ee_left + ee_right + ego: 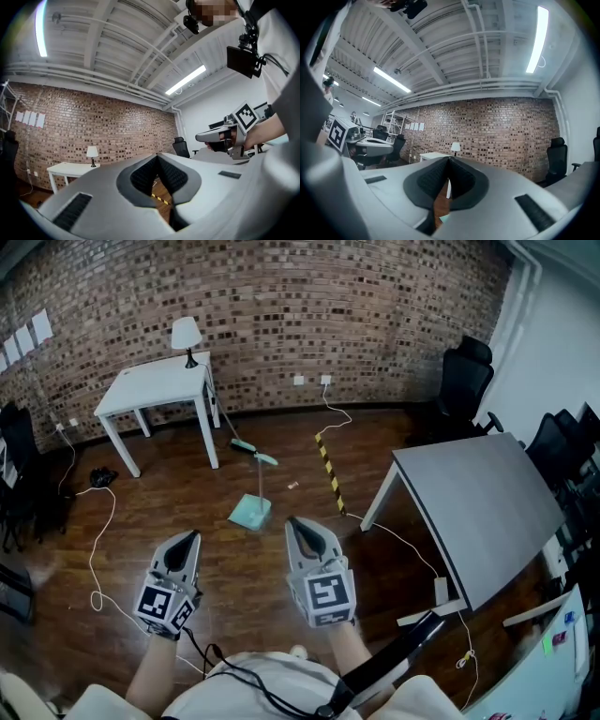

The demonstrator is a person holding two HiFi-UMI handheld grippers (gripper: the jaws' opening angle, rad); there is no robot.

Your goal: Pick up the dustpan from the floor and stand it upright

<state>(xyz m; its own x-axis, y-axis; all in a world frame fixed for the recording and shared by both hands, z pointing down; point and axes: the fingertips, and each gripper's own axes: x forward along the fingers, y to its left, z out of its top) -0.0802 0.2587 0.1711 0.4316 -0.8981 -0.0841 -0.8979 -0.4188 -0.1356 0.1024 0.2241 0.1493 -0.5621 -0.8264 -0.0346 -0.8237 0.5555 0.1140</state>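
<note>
Far ahead and to the left of the left fingertips, a white table (155,385) is standing by the brick wall with a lamp (186,334) on it. A white cable (94,549) is trailing over the wooden floor to the left of those tips.

We are holding the left gripper (190,536) level, its fingers clenched tip to tip with nothing between them. The teal dustpan (249,513) is sitting on the floor ahead of both pairs of fingertips and between them, apart from each. Its thin handle is running away from us toward a broom (242,444) near the white table's leg.

We are holding the right gripper (296,521) level too, fingers clenched and empty. Ahead of its tips a yellow-and-black strip (328,470) is lying on the floor. To their right a grey table (478,512) is standing, with a black office chair (466,381) beyond it.
</note>
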